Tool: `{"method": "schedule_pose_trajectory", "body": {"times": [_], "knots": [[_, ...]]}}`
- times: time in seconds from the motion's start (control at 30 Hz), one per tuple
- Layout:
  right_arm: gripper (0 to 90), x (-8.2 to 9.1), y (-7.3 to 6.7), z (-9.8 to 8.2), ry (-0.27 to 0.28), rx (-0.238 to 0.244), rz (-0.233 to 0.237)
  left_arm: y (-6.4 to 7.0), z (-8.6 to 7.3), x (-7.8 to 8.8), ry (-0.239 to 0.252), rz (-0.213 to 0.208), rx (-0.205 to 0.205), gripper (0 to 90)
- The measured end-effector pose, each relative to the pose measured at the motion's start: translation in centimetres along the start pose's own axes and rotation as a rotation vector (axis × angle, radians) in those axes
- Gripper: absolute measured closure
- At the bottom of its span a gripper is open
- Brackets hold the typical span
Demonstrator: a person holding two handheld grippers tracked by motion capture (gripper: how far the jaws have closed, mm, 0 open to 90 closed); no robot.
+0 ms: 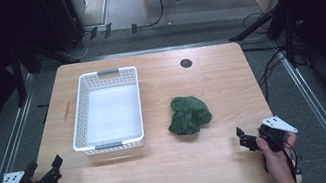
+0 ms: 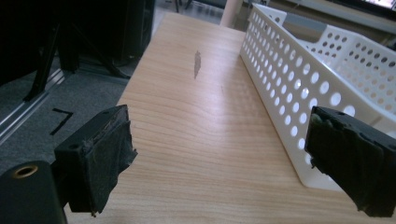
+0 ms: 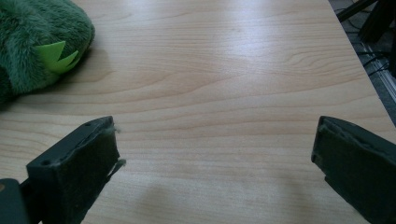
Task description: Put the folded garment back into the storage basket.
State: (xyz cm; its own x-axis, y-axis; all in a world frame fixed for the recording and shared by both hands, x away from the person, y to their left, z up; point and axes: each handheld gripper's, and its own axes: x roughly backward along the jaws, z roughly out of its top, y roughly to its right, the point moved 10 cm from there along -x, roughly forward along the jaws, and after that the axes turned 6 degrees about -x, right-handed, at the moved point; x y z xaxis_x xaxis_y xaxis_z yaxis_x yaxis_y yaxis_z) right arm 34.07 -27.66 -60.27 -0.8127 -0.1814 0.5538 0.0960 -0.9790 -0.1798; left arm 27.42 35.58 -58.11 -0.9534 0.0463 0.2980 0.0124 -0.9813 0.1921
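A dark green plush toy (image 1: 188,114) lies on the wooden table (image 1: 210,83), right of centre; its furry side with a light green spike (image 3: 35,44) sits at the upper left of the right gripper view. A white perforated basket (image 1: 107,110) stands empty left of centre, and its side wall (image 2: 299,84) runs along the right of the left gripper view. My left gripper (image 1: 53,170) is held at the table's front left corner, open, nothing between its jaws. My right gripper (image 1: 243,139) is at the front right, open, a short way in front of the toy.
A dark round cable hole (image 1: 186,63) sits near the table's far edge. A dark smudge (image 2: 197,64) marks the wood left of the basket. Metal rails, stands and cables (image 1: 268,65) lie on the floor around the table.
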Motion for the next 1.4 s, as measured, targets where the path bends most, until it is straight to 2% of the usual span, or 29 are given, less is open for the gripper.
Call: {"method": "schedule_pose_trajectory", "body": {"times": [0.03,0.07,0.1,0.17,0.23,0.4,0.47,0.6,0.8,0.9,1.0,1.07,1.2,1.23,1.27,1.4], "knots": [[0.8,0.0,0.0,0.0,-0.001,0.0,-0.001,0.0,0.0,0.0,0.0,0.0,0.0,8.4],[0.8,0.0,0.0,0.0,-0.002,0.0,-0.001,-0.1,0.3,0.2,0.008,-0.008,0.027,8.4],[0.8,0.0,0.0,0.0,-0.001,0.001,-0.001,0.0,0.7,0.3,0.018,-0.016,0.033,8.4],[0.8,0.0,0.0,0.0,-0.003,0.001,-0.001,0.0,0.9,0.5,0.019,-0.018,0.027,8.4],[0.8,-0.1,0.0,0.0,-0.005,0.002,-0.001,0.6,2.2,1.0,0.029,-0.022,0.008,8.4],[0.8,-0.1,0.0,0.0,-0.007,0.002,0.001,1.4,4.0,1.9,0.049,-0.037,0.013,8.4],[0.8,-0.1,0.0,0.0,-0.005,0.002,0.002,1.5,4.2,2.0,0.047,-0.038,0.014,8.4],[0.8,-0.1,-0.1,-0.1,-0.009,0.002,-0.002,2.9,5.8,2.6,0.064,-0.061,0.004,8.4],[0.8,-0.1,-0.1,0.0,-0.007,0.009,-0.001,4.0,7.0,3.0,0.069,-0.072,-0.007,8.4],[0.8,-0.1,-0.2,-0.1,-0.01,0.008,0.001,5.3,8.0,3.4,0.076,-0.097,-0.02,8.4],[0.8,-0.2,-0.2,-0.1,-0.01,0.002,0.0,6.5,8.4,3.5,0.063,-0.092,-0.046,8.4],[0.8,-0.2,-0.2,0.0,-0.009,0.003,-0.001,7.7,8.7,3.6,0.062,-0.118,-0.068,8.4],[0.8,-0.3,-0.3,0.0,-0.012,0.0,0.002,9.6,8.7,3.2,0.03,-0.143,-0.092,8.4],[0.8,-0.3,-0.3,0.0,-0.012,0.0,0.002,9.6,8.7,3.2,0.03,-0.143,-0.092,8.4],[0.8,-0.4,-0.3,0.0,-0.013,0.001,0.002,10.3,8.7,2.9,0.024,-0.156,-0.101,8.4],[0.8,-0.4,-0.3,0.0,-0.012,0.003,0.003,11.5,8.6,2.3,0.003,-0.176,-0.105,8.4]]}}
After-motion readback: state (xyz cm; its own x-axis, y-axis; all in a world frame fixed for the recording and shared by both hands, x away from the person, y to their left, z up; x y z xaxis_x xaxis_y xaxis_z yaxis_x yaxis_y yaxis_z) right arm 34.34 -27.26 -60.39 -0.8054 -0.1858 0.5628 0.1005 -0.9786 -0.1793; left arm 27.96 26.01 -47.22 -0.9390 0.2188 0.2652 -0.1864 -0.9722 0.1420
